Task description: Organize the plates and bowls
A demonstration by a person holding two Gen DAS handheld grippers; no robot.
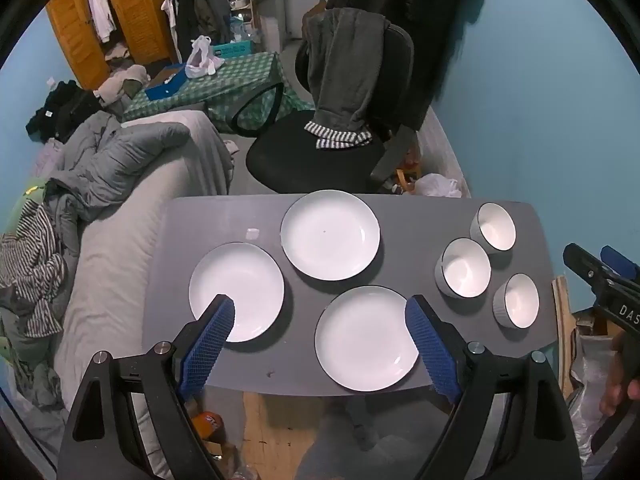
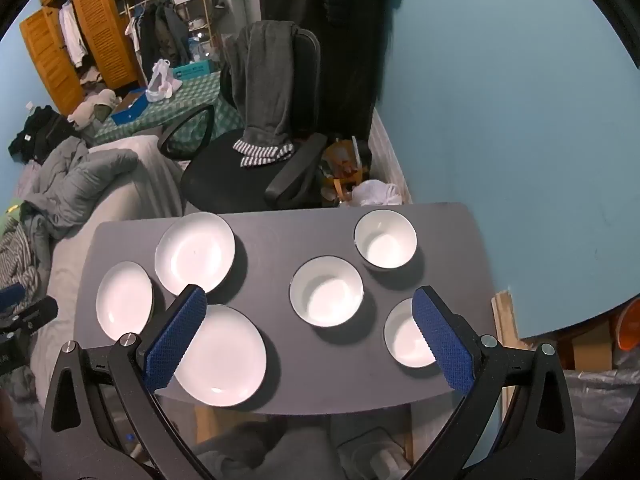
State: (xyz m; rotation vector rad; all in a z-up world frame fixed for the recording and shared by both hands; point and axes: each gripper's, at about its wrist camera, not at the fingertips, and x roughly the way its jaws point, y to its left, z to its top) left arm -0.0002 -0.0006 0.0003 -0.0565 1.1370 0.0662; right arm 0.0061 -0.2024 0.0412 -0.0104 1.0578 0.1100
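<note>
Above the grey table (image 1: 400, 216), both grippers' fingers (image 1: 430, 344) (image 2: 442, 342) spread wide, holding nothing.

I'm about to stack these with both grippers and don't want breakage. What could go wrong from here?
The nearest plate reaches the table front edge; a nudge might tip it off. The bowls sit close together, so an open right gripper may knock a neighbour. Smooth plates could slip from the left gripper.

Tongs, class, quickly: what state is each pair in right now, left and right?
Left tongs: open, holding nothing, above the white round plates.
Right tongs: open, holding nothing, above the white bowls.
</note>
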